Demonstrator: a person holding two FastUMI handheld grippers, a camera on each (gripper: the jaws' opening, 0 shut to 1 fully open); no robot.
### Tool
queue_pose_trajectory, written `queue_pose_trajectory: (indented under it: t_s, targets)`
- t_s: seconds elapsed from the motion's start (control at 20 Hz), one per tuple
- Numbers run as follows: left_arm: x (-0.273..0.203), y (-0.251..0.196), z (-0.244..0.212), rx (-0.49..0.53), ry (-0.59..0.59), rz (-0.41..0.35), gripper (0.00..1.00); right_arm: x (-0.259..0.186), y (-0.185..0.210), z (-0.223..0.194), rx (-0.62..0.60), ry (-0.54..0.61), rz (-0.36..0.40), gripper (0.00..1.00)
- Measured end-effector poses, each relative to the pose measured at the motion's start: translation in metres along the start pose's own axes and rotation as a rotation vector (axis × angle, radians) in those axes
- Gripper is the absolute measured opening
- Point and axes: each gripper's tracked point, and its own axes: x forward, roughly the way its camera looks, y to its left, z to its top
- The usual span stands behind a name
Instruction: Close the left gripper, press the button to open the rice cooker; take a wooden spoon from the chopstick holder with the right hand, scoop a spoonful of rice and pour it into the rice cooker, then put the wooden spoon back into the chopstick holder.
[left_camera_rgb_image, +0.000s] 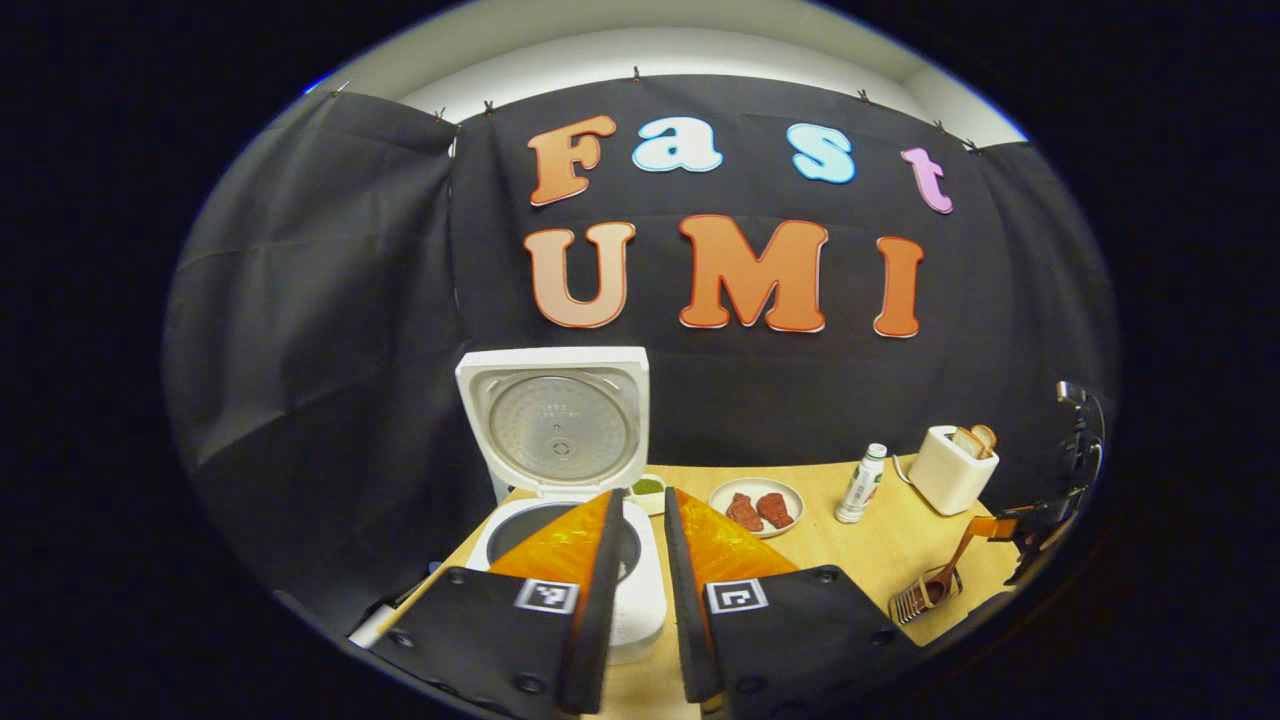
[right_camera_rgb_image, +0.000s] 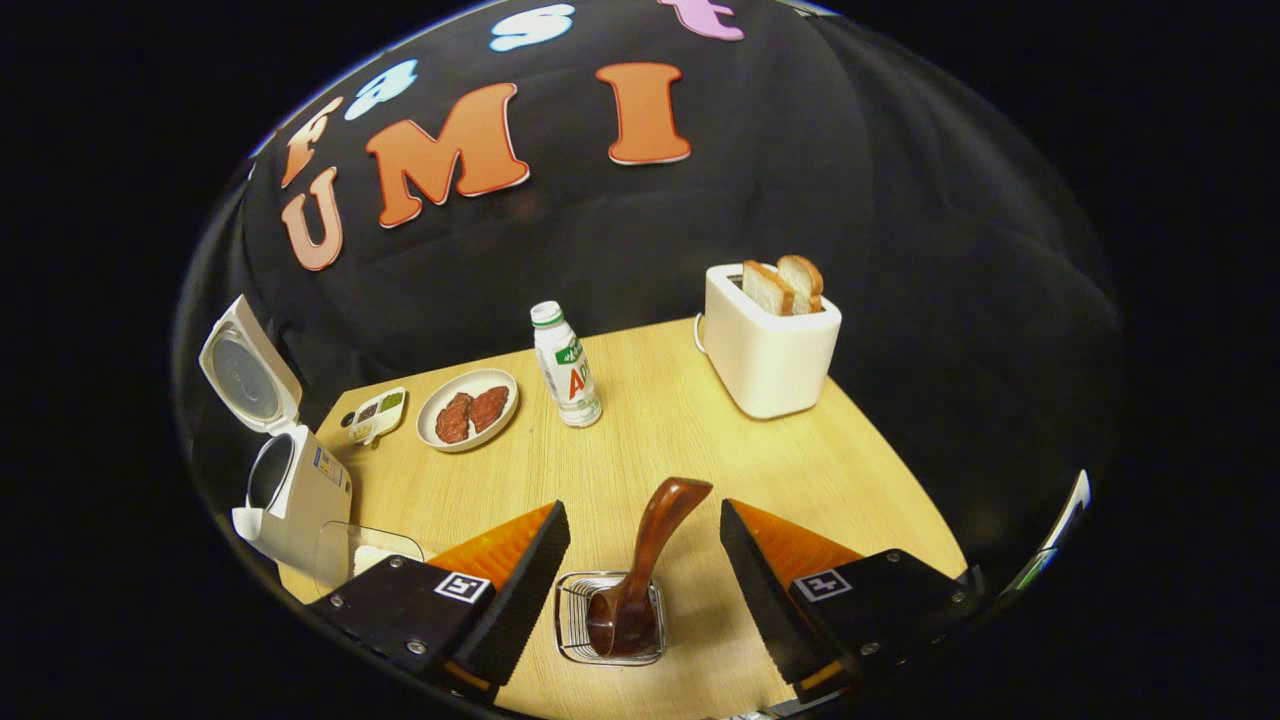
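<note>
In the left gripper view, the white square rice cooker (left_camera_rgb_image: 560, 520) sits at lower centre-left of the frame with its lid (left_camera_rgb_image: 555, 420) standing upright and open, the round metal inner plate facing the camera. The dark inner pot shows behind the left gripper (left_camera_rgb_image: 640, 510), whose 2 fingers stand close together with only a narrow gap between them, gripping nothing. At the lower right of that view the right gripper (left_camera_rgb_image: 1000, 528) appears small beside the handle of the brown wooden spoon (left_camera_rgb_image: 950, 575), which stands in the wire chopstick holder (left_camera_rgb_image: 915, 600).

In the right gripper view, the right gripper (right_camera_rgb_image: 645, 530) has its 2 fingers spread wide apart, 1 on each side of the wooden spoon (right_camera_rgb_image: 640, 570) and not touching it. The spoon stands bowl-down in the small wire chopstick holder (right_camera_rgb_image: 575, 625) at the bottom centre, its curved handle leaning toward the upper right. The rice cooker (right_camera_rgb_image: 290, 490) is at the far left edge, lid raised, with a clear container (right_camera_rgb_image: 365, 555) just beside it holding something white.

On the light wooden table (right_camera_rgb_image: 700, 440) also stand a white plate with 2 dark red patties (right_camera_rgb_image: 467, 410), a small white bottle with a green label (right_camera_rgb_image: 567, 365), a white toaster with 2 bread slices (right_camera_rgb_image: 770, 340) and a small condiment dish (right_camera_rgb_image: 375, 413).
</note>
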Motion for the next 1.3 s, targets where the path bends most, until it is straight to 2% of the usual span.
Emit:
queue_pose_trajectory:
  t_s: [0.05, 0.1, 0.15, 0.2, 0.35, 0.45, 0.5, 0.6, 0.65, 0.7, 0.75, 1.1, 1.3]
  targets:
    - [-0.002, -0.006, 0.0, -0.003, -0.001, -0.01, 0.5, 0.006, -0.004, -0.005, 0.013, 0.025, 0.006, 0.94]
    - [-0.006, -0.01, -0.002, -0.003, 0.001, -0.006, 0.5, 0.014, -0.007, -0.009, 0.022, 0.051, 0.012, 0.93]
    - [-0.007, -0.015, -0.004, -0.005, 0.008, -0.002, 0.57, 0.021, -0.009, -0.014, 0.032, 0.073, 0.017, 0.93]
    - [-0.009, -0.016, -0.008, -0.003, 0.017, 0.003, 0.59, 0.028, -0.01, -0.017, 0.043, 0.093, 0.026, 0.9]
    - [-0.015, -0.021, -0.015, 0.007, 0.029, 0.018, 0.59, 0.044, -0.008, -0.027, 0.094, 0.152, 0.059, 0.8]
    - [-0.019, -0.022, -0.018, 0.024, 0.033, 0.029, 0.6, 0.051, -0.003, -0.033, 0.129, 0.187, 0.085, 0.7]
    - [-0.019, -0.024, -0.018, 0.032, 0.033, 0.032, 0.6, 0.054, 0.0, -0.036, 0.145, 0.199, 0.09, 0.59]
    - [-0.019, -0.026, -0.021, 0.041, 0.032, 0.029, 0.59, 0.056, 0.003, -0.053, 0.176, 0.269, 0.089, 0.46]
    - [-0.018, -0.029, -0.021, 0.044, 0.032, 0.026, 0.59, 0.056, 0.004, -0.056, 0.201, 0.278, 0.085, 0.39]
    - [-0.016, -0.03, -0.021, 0.047, 0.034, 0.019, 0.59, 0.056, 0.006, -0.055, 0.224, 0.267, 0.079, 0.27]
    - [-0.014, -0.033, -0.022, 0.051, 0.036, 0.009, 0.59, 0.057, 0.006, -0.054, 0.24, 0.253, 0.072, 0.21]
    - [0.007, -0.04, -0.025, 0.067, 0.039, -0.058, 0.6, 0.023, -0.002, -0.05, 0.304, 0.097, 0.046, 0.14]
    - [0.016, -0.043, -0.023, 0.075, 0.028, -0.107, 0.58, -0.002, 0.0, -0.026, 0.312, -0.013, 0.025, 0.12]
